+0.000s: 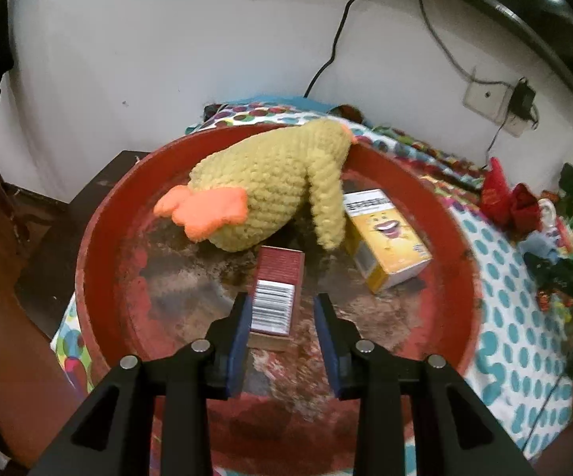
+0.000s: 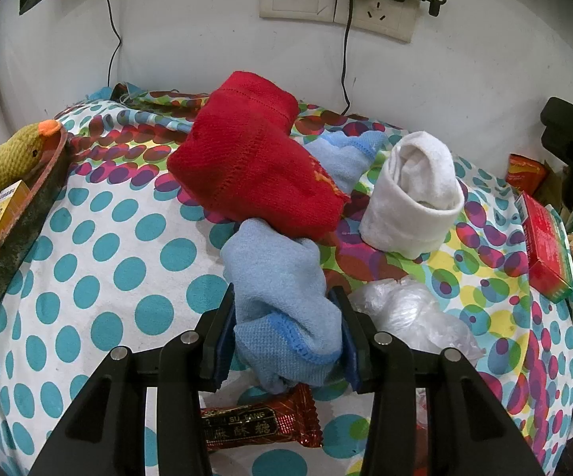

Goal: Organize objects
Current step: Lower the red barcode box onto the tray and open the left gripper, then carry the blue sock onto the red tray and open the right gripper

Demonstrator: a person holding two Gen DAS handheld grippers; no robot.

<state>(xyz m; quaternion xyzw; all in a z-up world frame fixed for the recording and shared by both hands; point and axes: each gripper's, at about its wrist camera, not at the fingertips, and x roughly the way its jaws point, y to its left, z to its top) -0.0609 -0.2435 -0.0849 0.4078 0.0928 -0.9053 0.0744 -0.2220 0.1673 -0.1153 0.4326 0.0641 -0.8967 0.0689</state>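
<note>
My left gripper (image 1: 282, 297) hangs open over a round red tray (image 1: 437, 206). A small dark red box (image 1: 278, 273) with a barcode lies flat on the tray floor between the fingers, close to the left pad and with a gap to the right one. Behind it lie a yellow crochet duck (image 1: 262, 182) and a yellow carton (image 1: 389, 246). My right gripper (image 2: 283, 291) is shut on a light blue sock (image 2: 282, 269), whose far end touches a red knitted sock bundle (image 2: 254, 158). A rolled white sock (image 2: 413, 198) stands to the right.
A polka-dot cloth (image 2: 108, 258) covers the table. A red candy wrapper (image 2: 258, 424) lies under the right gripper, crumpled clear plastic (image 2: 405, 313) beside it, a red box (image 2: 544, 246) and snack packets at the right edge. The tray (image 2: 28, 206) sits at the left. Cables and sockets (image 2: 326, 0) line the wall.
</note>
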